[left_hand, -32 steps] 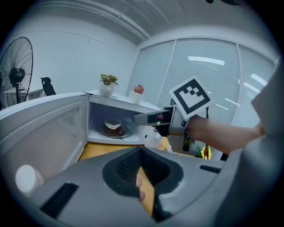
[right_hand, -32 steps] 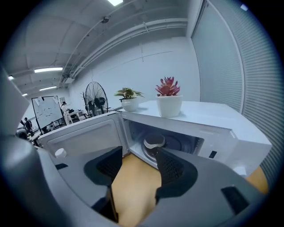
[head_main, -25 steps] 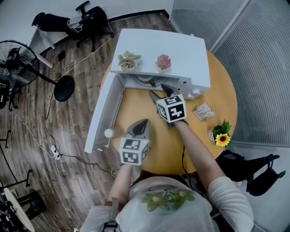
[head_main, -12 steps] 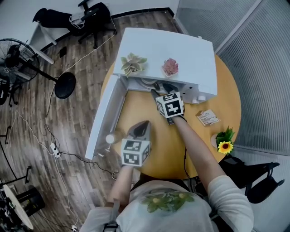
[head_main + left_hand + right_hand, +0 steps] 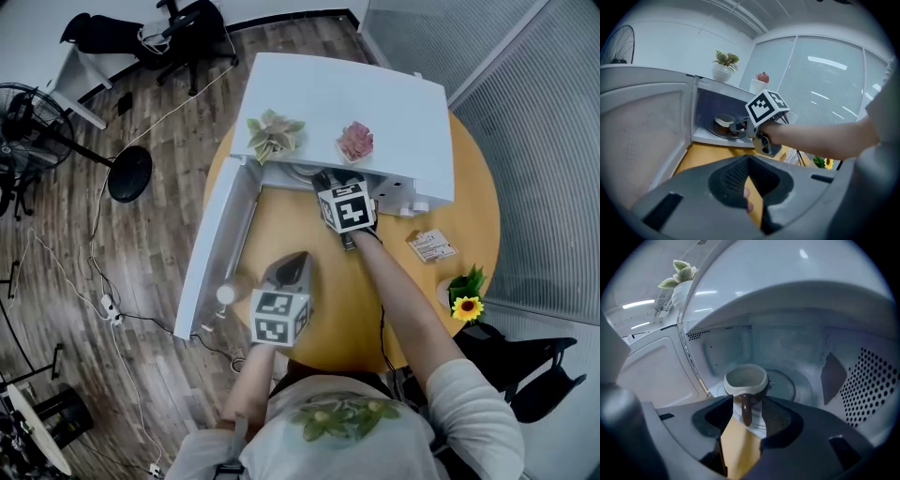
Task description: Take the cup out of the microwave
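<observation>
The white microwave stands on the round wooden table with its door swung open to the left. Inside, on the glass turntable, sits a cup with a pale inside and a brown handle that faces me. My right gripper reaches into the opening. Its jaws are closing, the handle stands between them, and a gap shows on each side. The left gripper view shows the cup just beyond the right gripper. My left gripper hovers over the table's front, shut and empty.
Two potted plants, one green and one pink, stand on top of the microwave. A small packet and a sunflower pot sit at the table's right edge. A fan and office chairs are on the floor to the left.
My right gripper has moved forward and down into the microwave's opening, up to the cup. The left gripper has stayed over the table's front.
</observation>
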